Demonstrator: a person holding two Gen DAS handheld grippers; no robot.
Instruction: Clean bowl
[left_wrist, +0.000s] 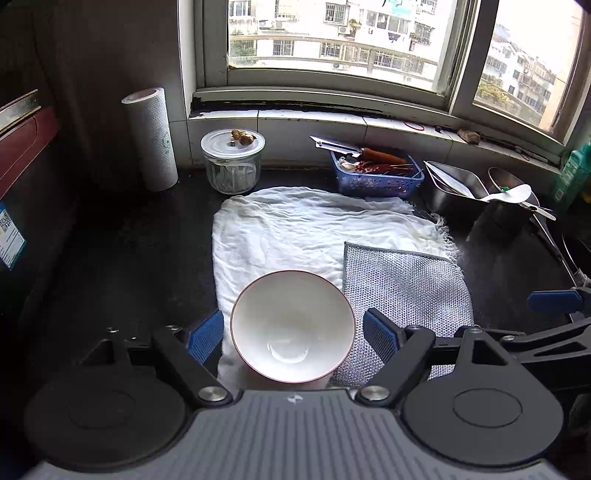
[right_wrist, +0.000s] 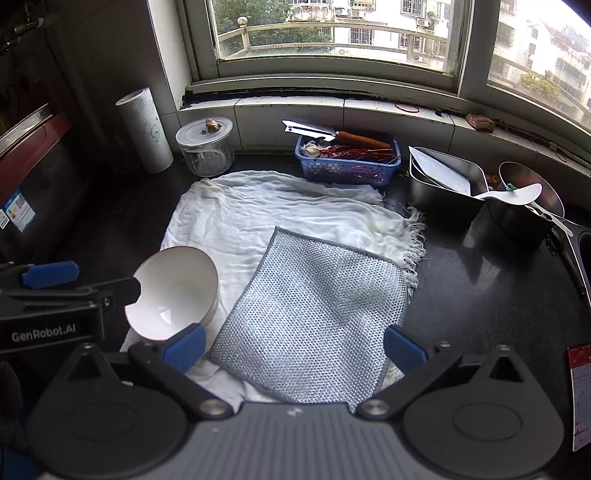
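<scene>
Because the bowl (left_wrist: 292, 326) stands between the spread fingers of the left gripper (left_wrist: 293, 338), unclamped, on the near left part of the white cloth (left_wrist: 280, 229) covering the dark counter (left_wrist: 129, 251), a one-sided close may tip it or skid it across the loose fabric. The right gripper (right_wrist: 295, 347), jaws likewise apart, hovers over the silver mesh scouring cloth (right_wrist: 314, 317) at the cloth's near right corner; a shallow pinch may snag both layers and drag the bowl.
</scene>
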